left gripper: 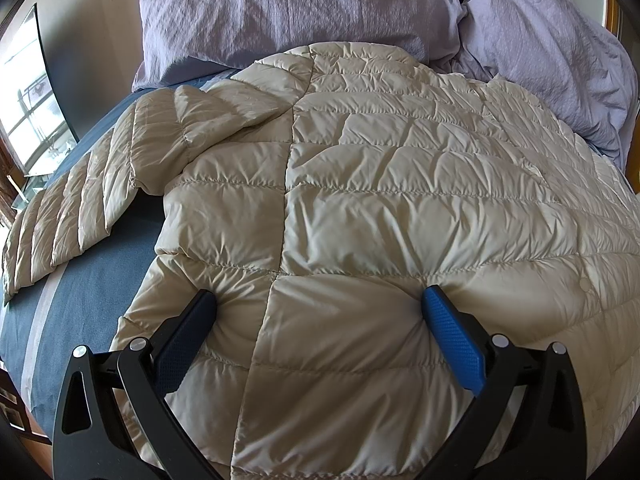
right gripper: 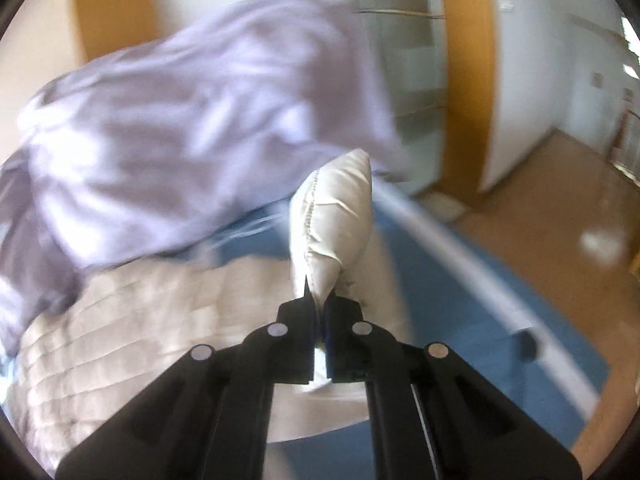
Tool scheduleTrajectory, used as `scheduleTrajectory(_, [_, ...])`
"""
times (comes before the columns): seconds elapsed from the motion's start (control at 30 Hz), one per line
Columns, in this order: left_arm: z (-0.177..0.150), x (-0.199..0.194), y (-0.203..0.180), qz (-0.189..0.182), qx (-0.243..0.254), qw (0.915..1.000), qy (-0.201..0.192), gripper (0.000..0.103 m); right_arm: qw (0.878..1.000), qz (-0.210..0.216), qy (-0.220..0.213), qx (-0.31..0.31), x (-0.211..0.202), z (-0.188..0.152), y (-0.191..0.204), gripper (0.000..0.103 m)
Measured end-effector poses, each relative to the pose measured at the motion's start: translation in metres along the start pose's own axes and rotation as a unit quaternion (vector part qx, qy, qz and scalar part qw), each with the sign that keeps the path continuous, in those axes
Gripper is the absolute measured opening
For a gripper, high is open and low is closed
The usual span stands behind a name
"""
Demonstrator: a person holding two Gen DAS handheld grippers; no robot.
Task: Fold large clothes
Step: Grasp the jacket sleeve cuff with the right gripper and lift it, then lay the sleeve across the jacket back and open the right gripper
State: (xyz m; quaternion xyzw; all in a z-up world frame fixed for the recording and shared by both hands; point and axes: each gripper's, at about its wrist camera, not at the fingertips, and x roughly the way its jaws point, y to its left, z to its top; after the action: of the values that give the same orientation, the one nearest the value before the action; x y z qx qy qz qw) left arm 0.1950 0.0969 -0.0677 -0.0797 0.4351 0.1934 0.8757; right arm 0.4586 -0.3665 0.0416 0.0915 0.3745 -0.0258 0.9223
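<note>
The cream quilted jacket (left gripper: 380,184) lies spread on the blue bed (left gripper: 104,280), one sleeve (left gripper: 68,216) trailing toward a side edge, so folding has barely begun (no fold laid yet, I'd judge). It's puffy, shiny, creased. The left gripper (left gripper: 320,332), jaws spread, presses into its hem. The right gripper (right gripper: 320,320) pinches a lifted cuff (right gripper: 336,216). The lilac duvet (left gripper: 304,4) is heaped at the head.

Bare blue sheet (left gripper: 100,280) lay open left of the cream jacket (left gripper: 360,200) and its spread sleeve (left gripper: 72,208) — the crumpled lilac duvet (left gripper: 520,60) blocked the far side.
</note>
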Motion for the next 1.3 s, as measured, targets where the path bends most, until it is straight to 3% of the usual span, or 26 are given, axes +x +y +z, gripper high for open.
scheduleTrajectory(0.27, [0.0, 0.0, 0.001, 0.0, 0.0, 1.0, 0.0, 0.102, 0.987, 0.108, 0.075, -0.094, 0.014, -0.056, 0.14, 0.004])
scheduleTrajectory(0.43, [0.0, 0.0, 0.0, -0.001, -0.001, 1.0, 0.0, 0.102, 0.975, 0.133, 0.106, -0.141, 0.011, -0.094, 0.2, 0.004])
scheduleTrajectory(0.6, [0.0, 0.001, -0.001, -0.002, -0.001, 1.0, 0.0, 0.102, 0.967, 0.163, 0.123, -0.155, 0.005, -0.107, 0.237, 0.004])
scheduleTrajectory(0.83, [0.0, 0.0, 0.0, -0.002, -0.001, 1.0, 0.0, 0.102, 0.952, 0.202, 0.143, -0.182, -0.008, -0.123, 0.275, 0.005])
scheduleTrajectory(0.93, [0.0, 0.0, 0.0, -0.002, -0.002, 1.0, 0.0, 0.102, 0.943, 0.22, 0.155, -0.196, -0.011, -0.131, 0.286, 0.011])
scheduleTrajectory(1.03, [0.0, 0.001, -0.001, -0.002, -0.002, 1.0, 0.0, 0.102, 0.938, 0.232, 0.152, -0.21, -0.021, -0.132, 0.29, 0.024])
scheduleTrajectory(1.17, [0.0, 0.0, 0.0, -0.003, -0.002, 1.0, 0.0, 0.102, 0.946, 0.232, 0.105, -0.199, -0.036, -0.117, 0.279, 0.036])
scheduleTrajectory(1.3, [0.0, 0.0, 0.0, -0.003, -0.002, 1.0, 0.0, 0.102, 0.965, 0.175, 0.087, -0.174, -0.022, -0.104, 0.256, 0.037])
